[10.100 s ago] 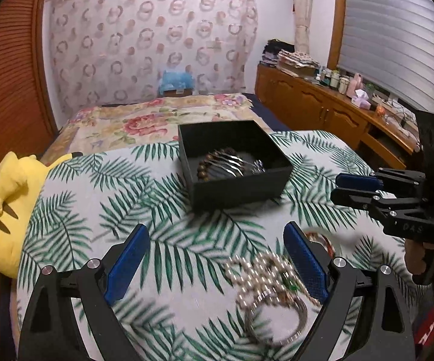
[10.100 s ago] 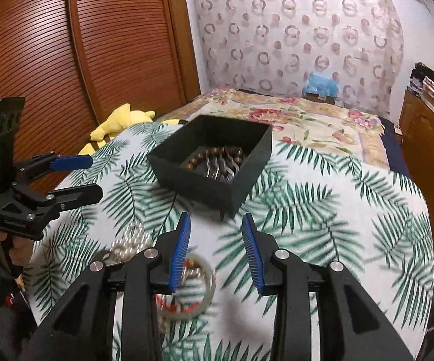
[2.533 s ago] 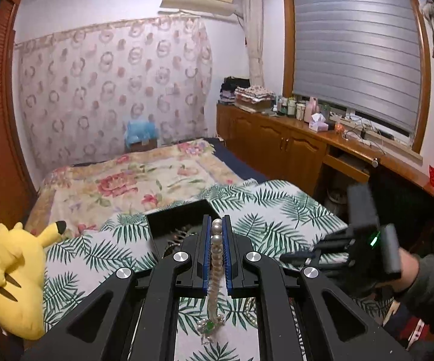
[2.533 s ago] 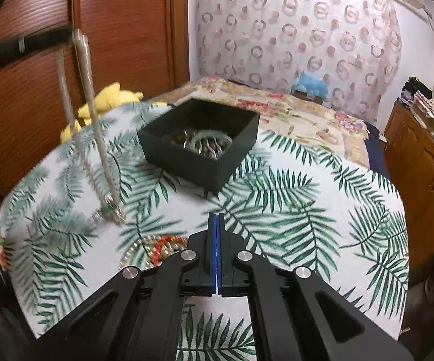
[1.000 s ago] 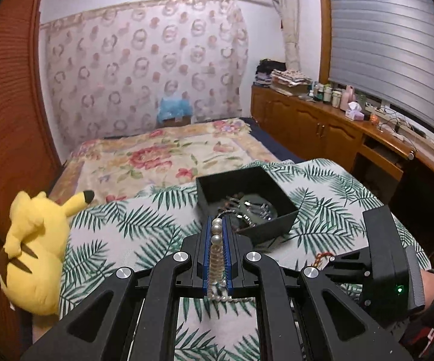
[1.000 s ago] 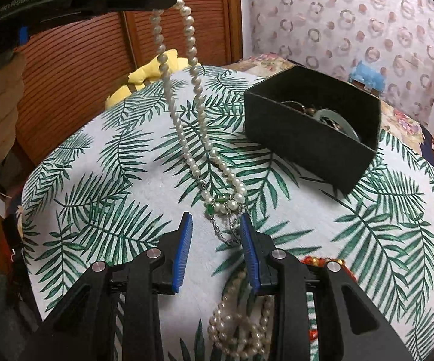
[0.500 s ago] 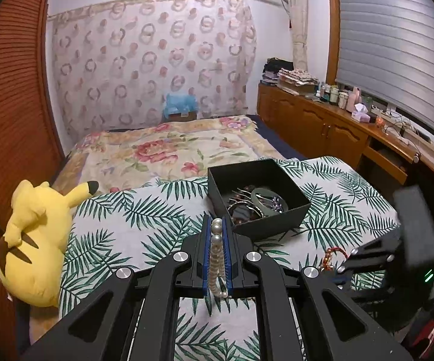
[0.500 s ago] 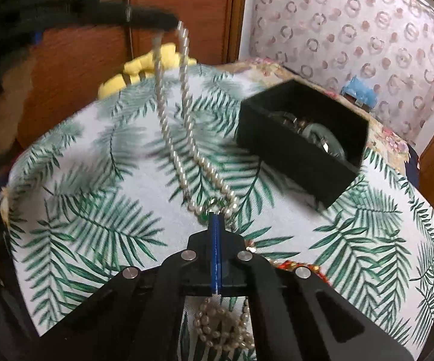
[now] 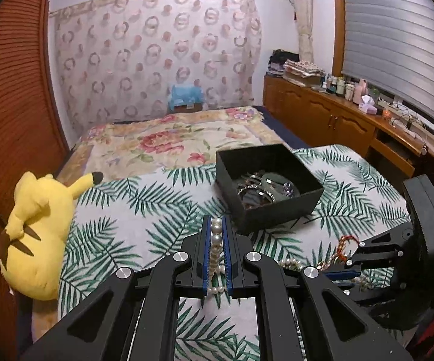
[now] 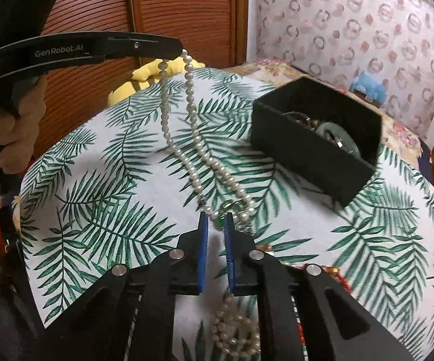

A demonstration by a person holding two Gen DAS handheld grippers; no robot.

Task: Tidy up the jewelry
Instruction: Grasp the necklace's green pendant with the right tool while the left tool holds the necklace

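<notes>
Glossy pearl necklace (image 10: 193, 150), matt black box (image 10: 313, 147) holding shiny metal bangles (image 9: 254, 188) and a smooth green bangle (image 10: 341, 135), palm-print cloth tablecloth (image 10: 102, 174), plush yellow toy (image 9: 36, 234), ribbed wood door (image 10: 187, 9).

Left claw (image 9: 216, 228) clamped tight; right claw (image 10: 216, 221) slightly parted, just reopening.

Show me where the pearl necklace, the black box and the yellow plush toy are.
pearl necklace (image 10: 193, 138): right wrist view, on the hanging strand.
black box (image 9: 280, 212): left wrist view, on its front wall.
yellow plush toy (image 9: 36, 228): left wrist view, on its body.
</notes>
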